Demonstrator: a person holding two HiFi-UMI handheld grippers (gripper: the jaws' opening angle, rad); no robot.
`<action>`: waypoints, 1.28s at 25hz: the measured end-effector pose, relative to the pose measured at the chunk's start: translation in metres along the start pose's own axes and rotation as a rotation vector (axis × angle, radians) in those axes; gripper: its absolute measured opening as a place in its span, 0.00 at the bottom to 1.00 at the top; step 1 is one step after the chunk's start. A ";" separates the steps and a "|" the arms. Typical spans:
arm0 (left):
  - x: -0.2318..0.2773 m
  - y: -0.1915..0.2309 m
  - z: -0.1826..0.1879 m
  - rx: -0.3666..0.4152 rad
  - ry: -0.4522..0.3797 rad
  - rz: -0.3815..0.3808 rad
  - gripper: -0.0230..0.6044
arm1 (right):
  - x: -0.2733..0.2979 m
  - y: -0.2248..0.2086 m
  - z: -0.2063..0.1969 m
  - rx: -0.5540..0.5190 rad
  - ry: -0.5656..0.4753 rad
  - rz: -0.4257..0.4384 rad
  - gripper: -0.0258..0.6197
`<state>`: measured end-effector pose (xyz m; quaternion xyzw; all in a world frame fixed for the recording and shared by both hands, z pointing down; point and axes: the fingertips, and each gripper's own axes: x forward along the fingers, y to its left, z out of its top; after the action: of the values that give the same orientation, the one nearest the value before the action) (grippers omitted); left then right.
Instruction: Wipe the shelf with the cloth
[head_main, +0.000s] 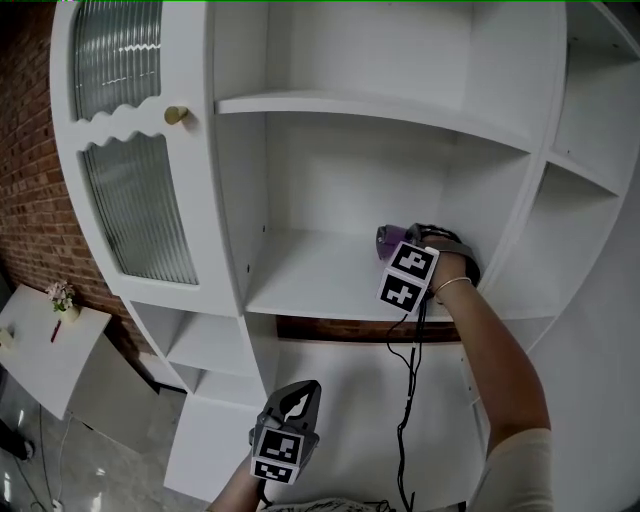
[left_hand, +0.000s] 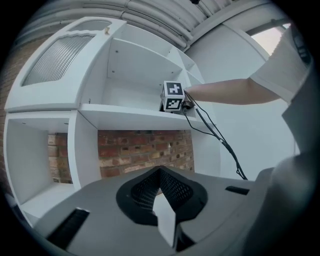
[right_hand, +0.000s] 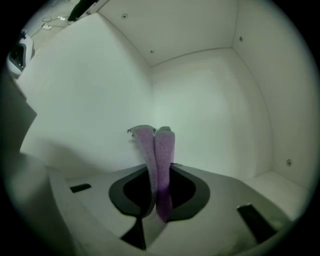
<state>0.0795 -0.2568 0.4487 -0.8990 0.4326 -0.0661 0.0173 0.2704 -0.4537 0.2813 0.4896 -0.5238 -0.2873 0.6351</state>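
Down low, the left tongs (head_main: 298, 393) hang closed and empty, while the right tongs (right_hand: 159, 175) pinch the purple cloth (head_main: 390, 238) over the white shelf (head_main: 300, 280); it looks soft, light and floppy, so best gripped by a bunched fold.

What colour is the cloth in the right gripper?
Purple, or lilac. The cloth shows best in the right gripper view, pinched between the jaws.

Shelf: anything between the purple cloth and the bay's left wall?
Nothing. The head view shows bare white shelf from the cloth, clamped in the right gripper, across to the left wall.
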 end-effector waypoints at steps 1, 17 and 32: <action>0.001 0.005 -0.002 -0.003 0.004 0.009 0.06 | 0.011 0.002 0.000 0.007 0.006 0.019 0.15; 0.026 0.023 -0.014 -0.010 0.029 0.019 0.06 | 0.049 0.012 -0.017 0.059 0.134 0.288 0.15; 0.000 0.002 -0.008 -0.003 0.030 -0.017 0.06 | -0.028 0.048 -0.029 0.015 0.130 0.420 0.15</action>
<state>0.0773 -0.2577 0.4568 -0.9016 0.4253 -0.0791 0.0088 0.2825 -0.4034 0.3157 0.3918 -0.5745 -0.1125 0.7098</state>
